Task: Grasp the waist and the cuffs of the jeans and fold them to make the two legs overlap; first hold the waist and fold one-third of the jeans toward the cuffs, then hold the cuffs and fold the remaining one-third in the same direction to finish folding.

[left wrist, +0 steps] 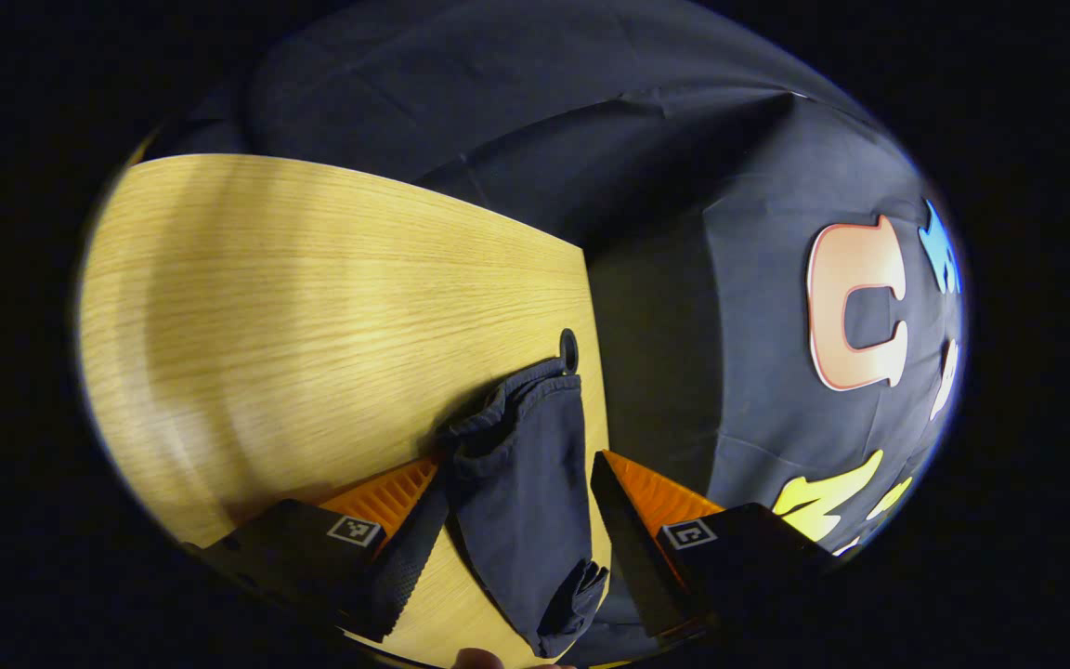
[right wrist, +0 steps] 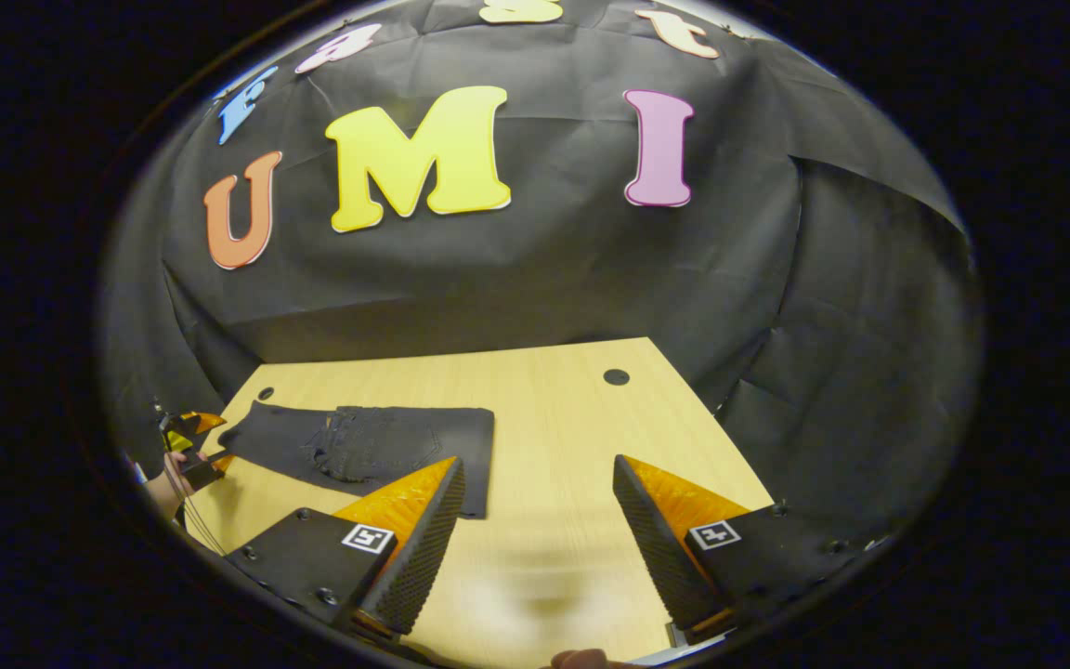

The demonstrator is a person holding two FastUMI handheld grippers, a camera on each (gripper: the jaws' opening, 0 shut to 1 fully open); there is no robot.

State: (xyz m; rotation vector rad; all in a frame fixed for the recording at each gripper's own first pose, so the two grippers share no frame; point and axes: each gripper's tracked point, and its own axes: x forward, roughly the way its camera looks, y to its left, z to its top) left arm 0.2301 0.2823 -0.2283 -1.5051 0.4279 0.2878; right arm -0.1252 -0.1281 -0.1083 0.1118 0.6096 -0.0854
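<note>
Wooden worktop [right wrist: 554, 409] in a black-draped booth, dark jeans [right wrist: 377, 446] lying folded on it.

From the right gripper view, the jeans lie flat near the worktop's far left corner, beside a small hole [right wrist: 265, 393]; the right gripper [right wrist: 540, 520] hovers wide open over bare wood, holding nothing. From the left gripper view, the left gripper [left wrist: 516, 520] stands open with one end of the jeans lying between its fingers at the worktop's edge, neither finger clearly pressing the cloth. A hand [right wrist: 168, 483] holds that gripper.
</note>
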